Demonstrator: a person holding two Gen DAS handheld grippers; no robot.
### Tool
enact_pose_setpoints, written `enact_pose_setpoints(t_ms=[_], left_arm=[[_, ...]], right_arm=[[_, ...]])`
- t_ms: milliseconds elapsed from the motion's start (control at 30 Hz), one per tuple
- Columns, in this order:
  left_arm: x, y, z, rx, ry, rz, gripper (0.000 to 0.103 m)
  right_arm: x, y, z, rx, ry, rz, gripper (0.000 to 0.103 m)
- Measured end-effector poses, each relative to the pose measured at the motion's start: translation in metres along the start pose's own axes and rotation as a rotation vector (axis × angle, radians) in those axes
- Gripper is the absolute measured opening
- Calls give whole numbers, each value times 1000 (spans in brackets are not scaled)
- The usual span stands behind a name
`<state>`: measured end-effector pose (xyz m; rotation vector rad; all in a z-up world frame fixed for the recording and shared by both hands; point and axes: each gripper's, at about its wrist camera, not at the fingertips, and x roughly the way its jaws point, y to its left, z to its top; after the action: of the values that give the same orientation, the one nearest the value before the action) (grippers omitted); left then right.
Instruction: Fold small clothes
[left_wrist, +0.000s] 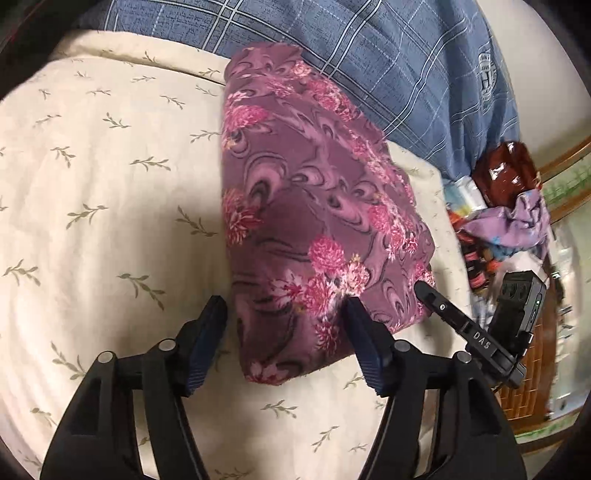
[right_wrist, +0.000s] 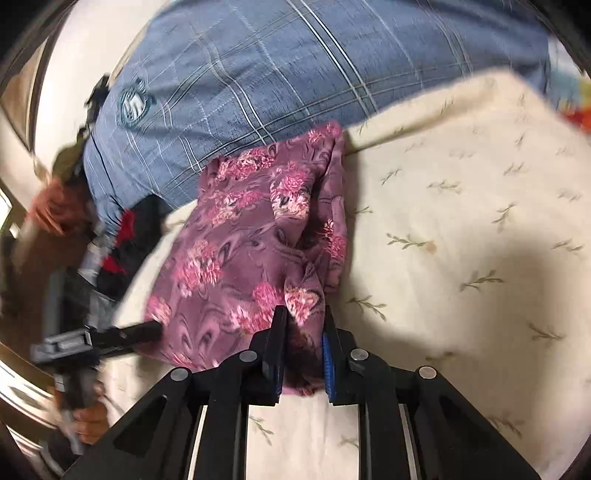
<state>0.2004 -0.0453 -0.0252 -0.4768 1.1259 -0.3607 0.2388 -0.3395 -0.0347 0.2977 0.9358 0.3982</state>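
A purple garment with pink flowers (left_wrist: 317, 206) lies folded in a long strip on a cream bed sheet (left_wrist: 110, 184). My left gripper (left_wrist: 286, 306) is open, its jaws wide apart over the garment's near corner, nothing held. In the right wrist view my right gripper (right_wrist: 304, 317) is shut on a bunched edge of the same garment (right_wrist: 236, 254), cloth pinched between its fingers. A finger of the right gripper (left_wrist: 428, 291) rests on the garment's right edge in the left wrist view. The left gripper (right_wrist: 147, 330) touches the garment's left edge in the right wrist view.
The person's blue plaid shirt (left_wrist: 369, 55) stands right behind the garment. A pile of colourful clothes (left_wrist: 498, 229) lies off the sheet's right side. The cream sheet with leaf print (right_wrist: 461, 221) spreads wide on the other side.
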Motion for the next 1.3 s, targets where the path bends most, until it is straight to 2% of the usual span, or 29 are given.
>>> enact_pose_setpoints(t_ms=[67,100,167,200,267,300,433,533,600,633,667,733,800,900,933,967,1000,1033,1067,1100,1200,1300], left_arm=[[-6,-2,-2,4,24,-8,62],[-14,-1,-5,3,24,-29,62],[-33,-2,-3,14,-19,-64,63],[-40,-4,2,21,-43,-68,70],[-46,-6,19,24,-64,-71,84],[-43,-7,29,20,-68,-66,84],[-16,-5,67,-18,-20,-61,84],[8,3,85,-49,20,-50,84],[30,8,92,-57,71,-29,84],[38,8,93,-51,88,-21,84],[41,7,95,-32,77,-23,88],[42,0,98,0,56,-13,90],[47,-2,100,8,48,-12,96],[51,-6,103,11,25,-11,97],[51,-7,102,18,16,-15,94],[49,-8,101,23,3,-17,76],[47,-7,100,31,-3,-14,62],[44,-5,99,36,-10,-17,54],[39,0,100,35,-17,-30,39],[32,4,101,25,-21,-53,30],[16,8,99,1,-25,-99,24],[-4,0,88,42,-41,-78,24]], right_arm=[[-2,0,2,-10,12,-17,20],[-7,1,7,-12,18,-24,26],[-22,2,17,-10,-26,-10,26],[-30,1,24,6,-66,15,30],[-36,-4,37,55,-108,63,45],[-34,-5,46,78,-117,84,53],[-4,-5,72,103,-103,73,55],[26,-16,86,167,-66,53,57],[43,-25,89,201,-50,97,57],[52,-28,90,206,-25,126,61],[65,-30,89,204,28,169,62],[64,-28,89,155,-15,203,62],[68,-30,89,140,-14,215,62],[70,-24,91,91,-8,195,59],[70,-18,91,57,-2,172,52],[69,-14,91,29,0,157,44],[67,-9,90,-1,-9,143,31],[62,-2,87,-34,-39,111,26],[59,1,85,-46,-51,89,25],[57,4,83,-48,-61,75,24],[46,11,79,-24,-89,71,23],[31,18,77,-14,-97,98,22]])
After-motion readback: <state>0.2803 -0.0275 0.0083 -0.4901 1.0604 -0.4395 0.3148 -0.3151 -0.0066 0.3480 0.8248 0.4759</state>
